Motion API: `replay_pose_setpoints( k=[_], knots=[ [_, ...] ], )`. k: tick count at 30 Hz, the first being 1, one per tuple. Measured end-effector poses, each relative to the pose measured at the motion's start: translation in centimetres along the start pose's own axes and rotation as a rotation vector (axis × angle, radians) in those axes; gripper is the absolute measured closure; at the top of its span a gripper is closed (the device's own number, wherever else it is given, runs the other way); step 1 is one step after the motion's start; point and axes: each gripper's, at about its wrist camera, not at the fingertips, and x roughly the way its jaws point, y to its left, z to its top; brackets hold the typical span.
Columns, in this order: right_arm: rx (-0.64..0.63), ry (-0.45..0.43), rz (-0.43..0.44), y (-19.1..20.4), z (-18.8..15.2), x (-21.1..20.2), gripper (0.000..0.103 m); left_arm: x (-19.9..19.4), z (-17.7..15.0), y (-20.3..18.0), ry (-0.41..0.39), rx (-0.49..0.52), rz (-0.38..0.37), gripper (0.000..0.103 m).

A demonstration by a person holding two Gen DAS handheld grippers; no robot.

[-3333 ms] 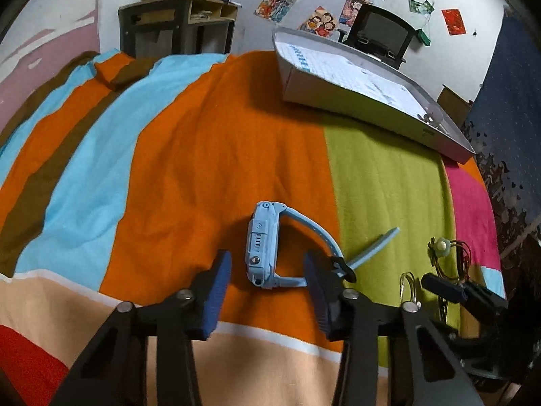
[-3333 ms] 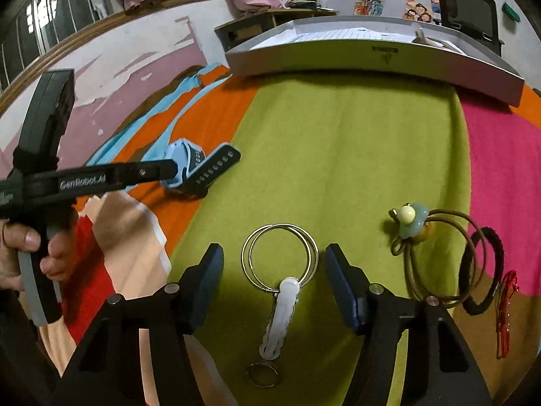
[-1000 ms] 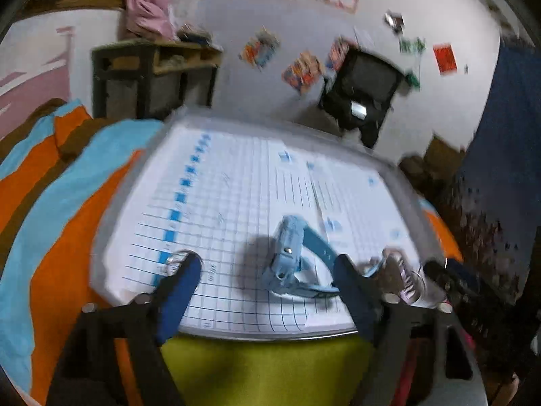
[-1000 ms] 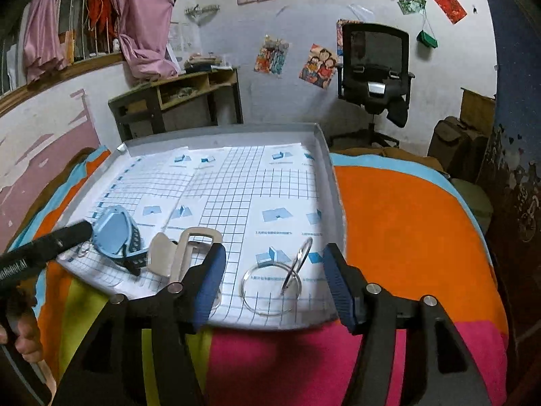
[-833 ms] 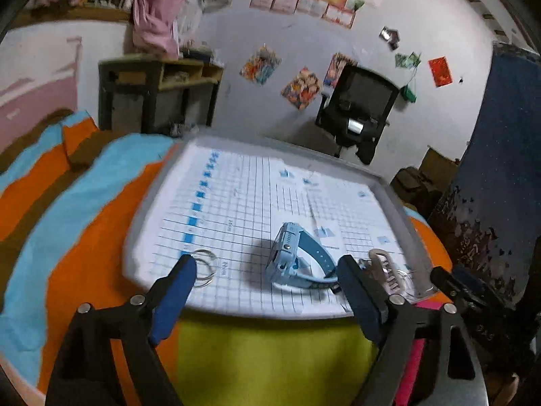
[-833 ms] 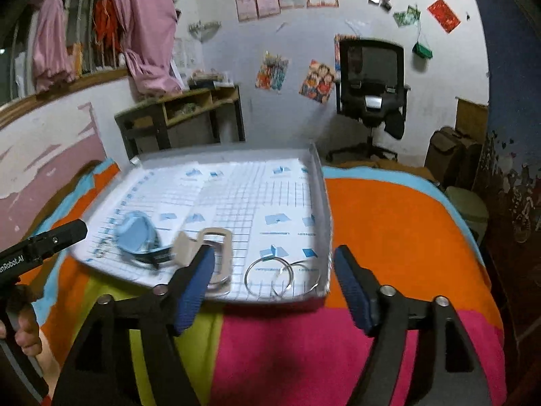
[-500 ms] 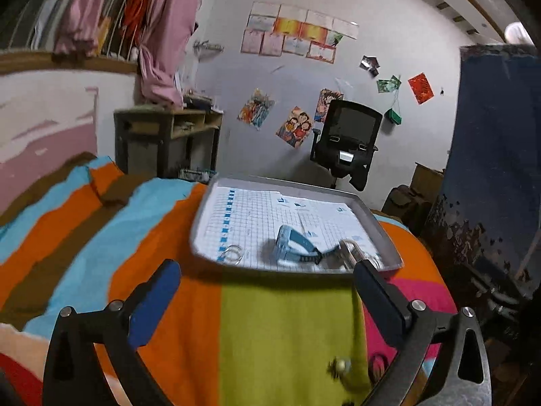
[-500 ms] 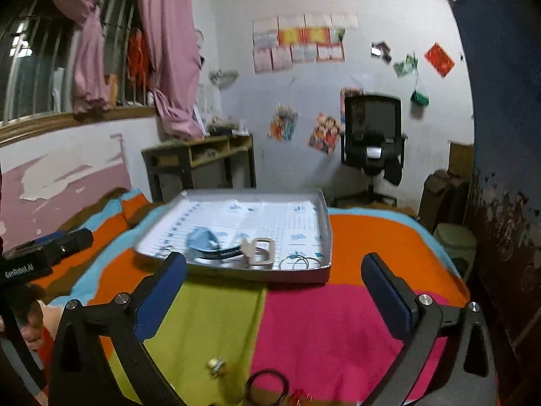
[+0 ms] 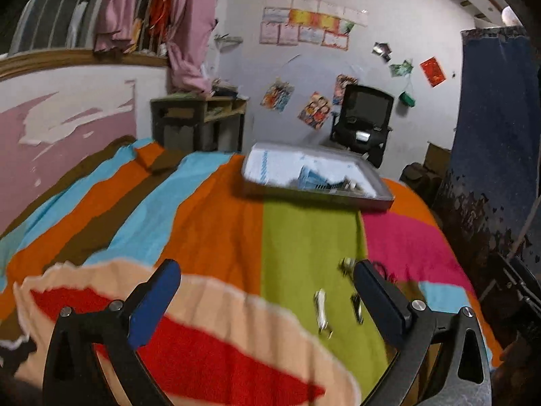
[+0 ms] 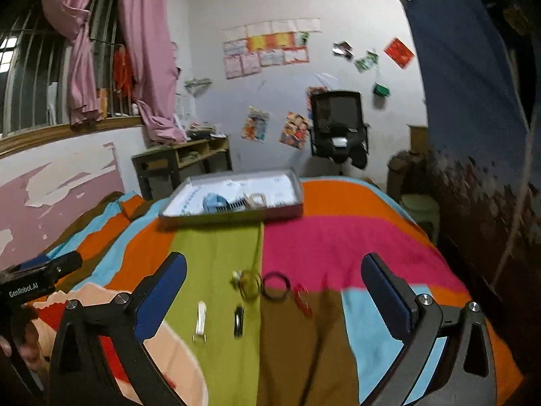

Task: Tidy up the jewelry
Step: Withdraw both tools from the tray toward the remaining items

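— What's the bed covering?
— I see matt, soft striped blanket (image 10: 216, 247) cloth.
— And the tray (image 10: 236, 215)?
— Smooth grey walls, paper-lined; my gripper fingers (image 10: 159, 301) look matt plastic.

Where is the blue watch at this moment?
The blue watch lies in the grey tray at the far end of the bed, in the tray's left half in the right wrist view, beside a beige clip.

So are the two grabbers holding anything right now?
No. The left gripper and the right gripper are both wide open and empty, up above the blanket.
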Motion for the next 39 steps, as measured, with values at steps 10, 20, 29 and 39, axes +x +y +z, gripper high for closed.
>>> replay_pose_setpoints(
  k=[10, 20, 29, 39],
  knots=[
    [-0.041, 0.037, -0.032, 0.5, -3.6, -2.7, 0.001, -1.5, -4.5, 0.5, 0.09, -0.009, 0.017, 0.0],
    [-0.022, 0.101, -0.048, 0.0, -4.0, -1.8, 0.001, -0.7, -5.6, -0.3, 0.132, 0.021, -0.016, 0.0],
    [-0.101, 0.129, 0.026, -0.5, 0.3, 2.7, 0.001, 3.3, -4.1, -2.3, 0.124, 0.022, -0.009, 0.0],
    [-0.042, 0.305, 0.184, -2.0, -0.6, 11.4, 0.027, 12.0, -5.3, -3.2, 0.266, 0.013, -0.137, 0.04]
  ],
)
